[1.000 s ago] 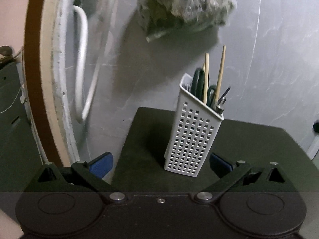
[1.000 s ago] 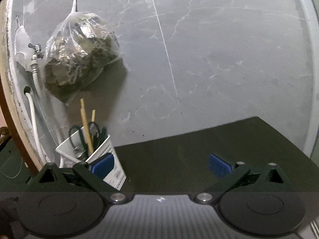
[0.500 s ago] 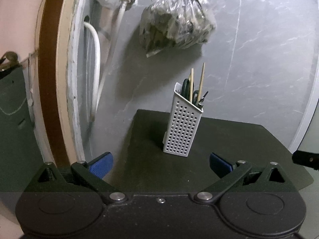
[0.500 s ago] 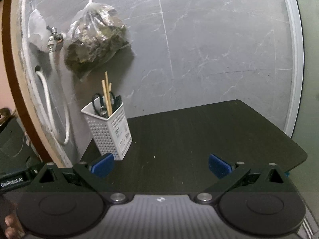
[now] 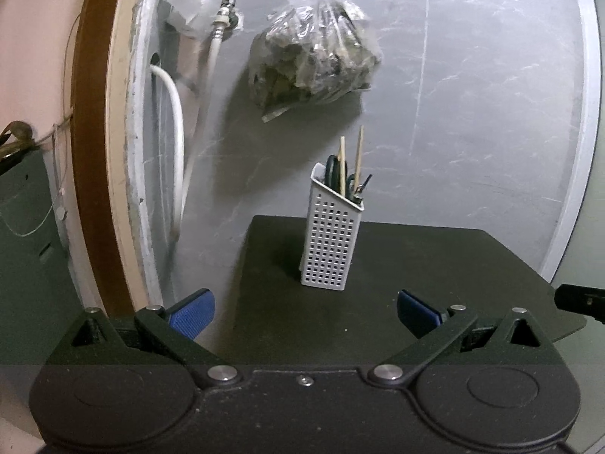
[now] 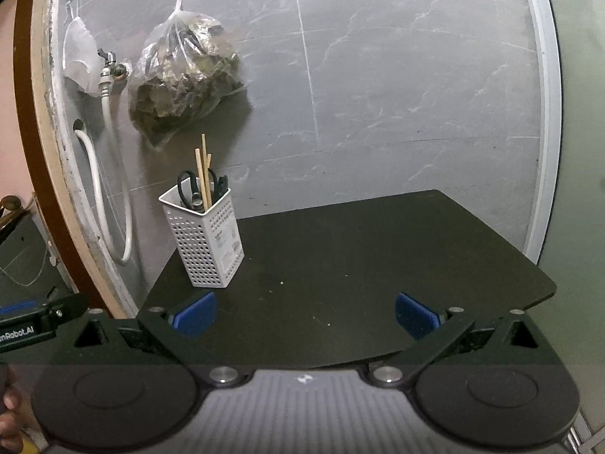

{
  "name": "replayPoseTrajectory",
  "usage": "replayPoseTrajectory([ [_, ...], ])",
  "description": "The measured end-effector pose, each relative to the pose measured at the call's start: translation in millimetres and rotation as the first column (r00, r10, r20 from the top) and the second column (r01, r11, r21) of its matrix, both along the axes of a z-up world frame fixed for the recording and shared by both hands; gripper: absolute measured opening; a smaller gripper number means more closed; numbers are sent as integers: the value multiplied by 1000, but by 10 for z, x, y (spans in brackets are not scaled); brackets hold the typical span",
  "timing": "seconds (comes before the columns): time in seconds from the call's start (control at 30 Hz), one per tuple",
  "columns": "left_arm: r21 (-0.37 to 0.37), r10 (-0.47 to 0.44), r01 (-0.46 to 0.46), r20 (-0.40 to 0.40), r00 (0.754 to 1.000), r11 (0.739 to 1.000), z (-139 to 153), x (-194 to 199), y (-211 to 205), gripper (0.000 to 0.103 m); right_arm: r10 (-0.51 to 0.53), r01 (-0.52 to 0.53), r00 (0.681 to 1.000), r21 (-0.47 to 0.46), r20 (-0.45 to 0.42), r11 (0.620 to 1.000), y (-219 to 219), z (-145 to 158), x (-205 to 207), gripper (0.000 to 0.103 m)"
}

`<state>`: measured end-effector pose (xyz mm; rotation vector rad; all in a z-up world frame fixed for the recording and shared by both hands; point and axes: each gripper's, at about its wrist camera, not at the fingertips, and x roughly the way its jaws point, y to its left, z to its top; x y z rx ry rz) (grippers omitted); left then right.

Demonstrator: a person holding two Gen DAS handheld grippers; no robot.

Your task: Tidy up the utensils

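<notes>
At the back-left corner of the dark table (image 6: 378, 249) stands the white perforated caddy (image 6: 206, 242), upright, holding scissors (image 6: 188, 187) and wooden chopsticks (image 6: 204, 174). The left gripper (image 5: 304, 312) and right gripper (image 6: 304, 312) are both spread wide and empty, well short of it. The caddy is probably light, rigid plastic and top-heavy — grip low across its flat walls; the chopsticks look thin and smooth — pinch mid-shaft
</notes>
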<state>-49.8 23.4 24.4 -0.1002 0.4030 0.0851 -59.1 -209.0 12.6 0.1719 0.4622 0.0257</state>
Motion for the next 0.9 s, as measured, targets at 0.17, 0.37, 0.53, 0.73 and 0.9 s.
replayPoseTrajectory([
  [0.17, -2, -3, 3, 13, 1000, 1000, 9, -54, -48, 102, 6, -6, 1000, -5, 4, 1000, -33, -29, -71, 103],
  [0.37, 2, -8, 8, 18, 1000, 1000, 9, -87, -112, 102, -4, 4, 1000, -4, 11, 1000, -87, -28, -143, 103],
  [0.53, 16, -17, 17, 16, 1000, 1000, 10, -106, -171, 102, -10, 10, 1000, -3, 8, 1000, -132, -29, -172, 103],
  [0.73, 27, -24, 24, 18, 1000, 999, 19, -109, -200, 102, -13, 13, 1000, -5, 5, 1000, -151, -32, -181, 103],
  [0.9, 27, -25, 24, 18, 1000, 999, 14, -97, -201, 102, -8, 8, 1000, -6, 3, 1000, -154, -32, -177, 103],
])
